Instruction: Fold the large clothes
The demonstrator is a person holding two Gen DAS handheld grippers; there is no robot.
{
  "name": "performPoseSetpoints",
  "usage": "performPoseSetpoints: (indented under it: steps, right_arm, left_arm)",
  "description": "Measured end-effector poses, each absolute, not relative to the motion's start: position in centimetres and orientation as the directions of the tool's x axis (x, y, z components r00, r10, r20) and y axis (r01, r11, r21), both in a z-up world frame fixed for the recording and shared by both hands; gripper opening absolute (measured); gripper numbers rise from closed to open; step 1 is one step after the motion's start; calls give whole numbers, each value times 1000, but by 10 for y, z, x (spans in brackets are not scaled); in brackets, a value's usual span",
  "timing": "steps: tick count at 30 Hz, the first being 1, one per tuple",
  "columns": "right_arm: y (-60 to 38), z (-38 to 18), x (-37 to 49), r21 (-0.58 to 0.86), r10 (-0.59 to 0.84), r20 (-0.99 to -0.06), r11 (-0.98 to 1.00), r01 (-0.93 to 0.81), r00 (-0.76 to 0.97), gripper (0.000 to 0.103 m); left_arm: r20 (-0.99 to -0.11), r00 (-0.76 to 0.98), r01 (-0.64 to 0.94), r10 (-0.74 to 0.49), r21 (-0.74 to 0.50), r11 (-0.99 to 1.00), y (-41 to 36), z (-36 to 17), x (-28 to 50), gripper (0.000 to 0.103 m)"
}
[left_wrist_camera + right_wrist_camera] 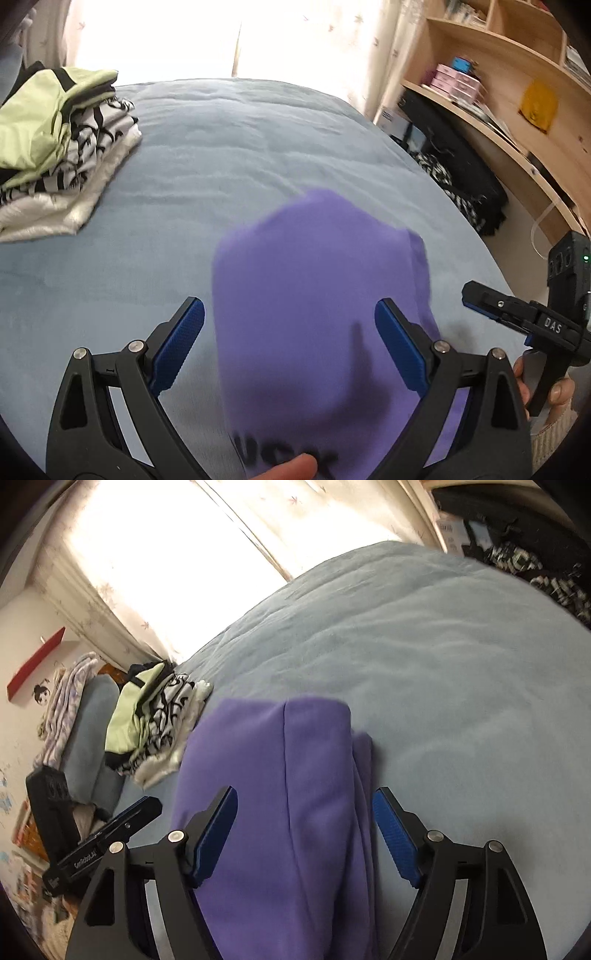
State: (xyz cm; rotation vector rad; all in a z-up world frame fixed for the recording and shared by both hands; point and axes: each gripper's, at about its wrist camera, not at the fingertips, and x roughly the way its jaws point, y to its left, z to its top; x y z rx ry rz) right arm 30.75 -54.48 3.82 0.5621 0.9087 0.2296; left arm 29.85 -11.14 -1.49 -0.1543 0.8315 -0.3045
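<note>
The purple garment (pixel 273 805) lies folded narrow on the near part of the blue bed (pixel 461 672); the left gripper (pixel 290 345) and right gripper (pixel 304 834) are both released. The folded stack (pixel 55 155) waits far left, so stacking seems left.

Daylight enters through the curtained window (pixel 236 40) at the far side and overexposes to pure white in both views, washing out the curtain detail. The bed cover (pixel 229 155) is evenly lit with soft, faint shadows. Fisheye distortion bends the shelving (pixel 517 85) and darkens the frame corners; the purple garment (pixel 314 295) is motion-blurred.
</note>
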Motion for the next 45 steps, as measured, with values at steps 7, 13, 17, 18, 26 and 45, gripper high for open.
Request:
performPoseSetpoints:
  steps: [7,13,17,18,26,45]
  right_arm:
    - [-544,-3,371,685,556,-654,723,89,513,54]
    - [-542,-5,357,554,401,-721,823,124,565,18]
    - [-542,-21,342,485,311,-767,854,190,561,18]
    - [-543,-23,340,483,306,-768,853,195,563,18]
    - [-529,-16,339,422,252,-784,886,190,568,20]
    - [-488,113,237,314,192,-794,942,119,577,53]
  left_arm:
    - [-682,663,155,-308,-278,948,-118,-22,354,93]
    - [-717,628,168,-301,-252,953,-138,-41,374,92]
    - [-766,604,164,-221,-152,975,-159,-64,380,92]
    - [-771,606,162,-195,-121,979,-163,-69,380,92]
    - [-767,616,159,-179,-102,982,-167,-75,378,95]
    - [-692,694,110,-198,-171,979,-120,8,287,95]
